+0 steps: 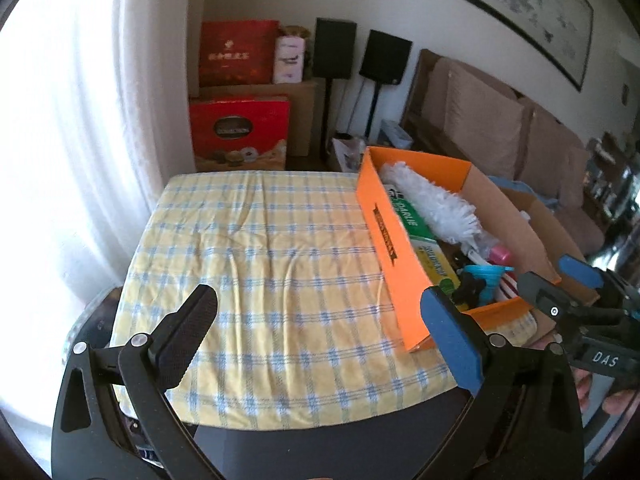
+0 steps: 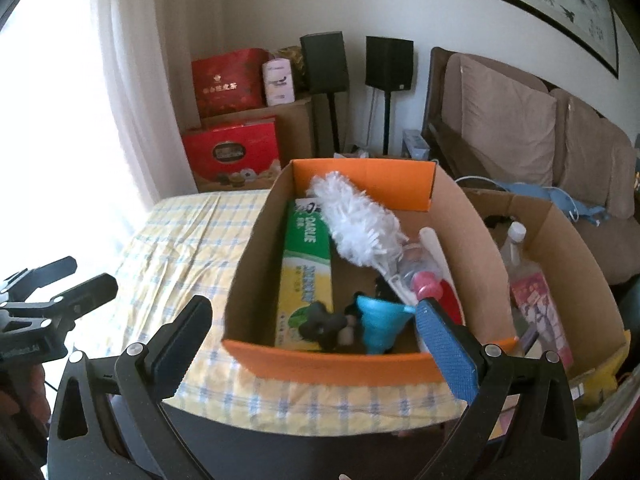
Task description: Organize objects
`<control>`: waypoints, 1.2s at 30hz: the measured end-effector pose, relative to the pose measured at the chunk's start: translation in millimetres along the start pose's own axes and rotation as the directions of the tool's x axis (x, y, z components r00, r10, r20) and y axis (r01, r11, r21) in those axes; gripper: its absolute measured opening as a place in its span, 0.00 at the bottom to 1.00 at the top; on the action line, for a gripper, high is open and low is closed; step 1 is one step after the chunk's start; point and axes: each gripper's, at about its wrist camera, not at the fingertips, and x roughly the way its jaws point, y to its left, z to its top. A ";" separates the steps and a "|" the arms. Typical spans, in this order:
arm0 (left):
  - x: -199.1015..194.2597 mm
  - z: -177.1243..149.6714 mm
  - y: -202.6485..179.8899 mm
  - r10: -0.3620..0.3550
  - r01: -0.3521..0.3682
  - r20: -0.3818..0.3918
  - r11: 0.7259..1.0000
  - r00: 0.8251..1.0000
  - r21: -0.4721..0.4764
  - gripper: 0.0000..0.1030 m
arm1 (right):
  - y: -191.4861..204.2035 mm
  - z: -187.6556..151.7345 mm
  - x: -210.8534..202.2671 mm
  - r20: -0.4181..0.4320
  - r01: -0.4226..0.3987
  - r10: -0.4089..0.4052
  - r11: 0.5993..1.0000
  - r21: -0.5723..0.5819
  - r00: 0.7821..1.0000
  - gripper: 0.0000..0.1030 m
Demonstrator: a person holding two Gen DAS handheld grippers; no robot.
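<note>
An open orange cardboard box point(image 2: 336, 364) stands on the table's yellow checked cloth point(image 2: 180, 240). Inside lie a white fluffy duster point(image 2: 356, 220), a green toothpaste carton point(image 2: 306, 268), a blue funnel point(image 2: 374, 322), a pink-capped bottle point(image 2: 424, 284) and a small black object point(image 2: 324, 320). My right gripper point(image 2: 316, 332) is open just before the box's near wall, nothing between its pads. Over the bare cloth point(image 1: 260, 260), left of the box point(image 1: 384, 240), my left gripper point(image 1: 320, 320) is also open and holds nothing. The right gripper point(image 1: 560, 280) shows at the box's near right corner.
A second, brown cardboard box point(image 2: 560, 240) with a clear bottle point(image 2: 514, 240) and packets stands right of the orange one. Behind are a sofa point(image 2: 520, 128), two black speakers point(image 2: 388, 64) on stands, red gift boxes point(image 2: 232, 152) and a bright curtained window point(image 2: 60, 120). A hand point(image 1: 600, 392) holds the right gripper.
</note>
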 end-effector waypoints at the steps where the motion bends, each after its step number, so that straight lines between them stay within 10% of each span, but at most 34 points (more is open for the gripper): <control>1: -1.8 -2.2 1.9 0.009 -0.009 0.002 1.000 1.000 -0.006 0.99 | 2.0 -2.4 -1.6 0.001 0.003 -0.003 1.000 -0.004 1.000 1.00; 36: -27.8 -54.0 15.8 0.135 -0.135 -0.028 0.991 0.990 -0.012 0.99 | 22.9 -54.5 -18.0 -0.013 0.030 -0.030 0.999 0.036 0.999 1.00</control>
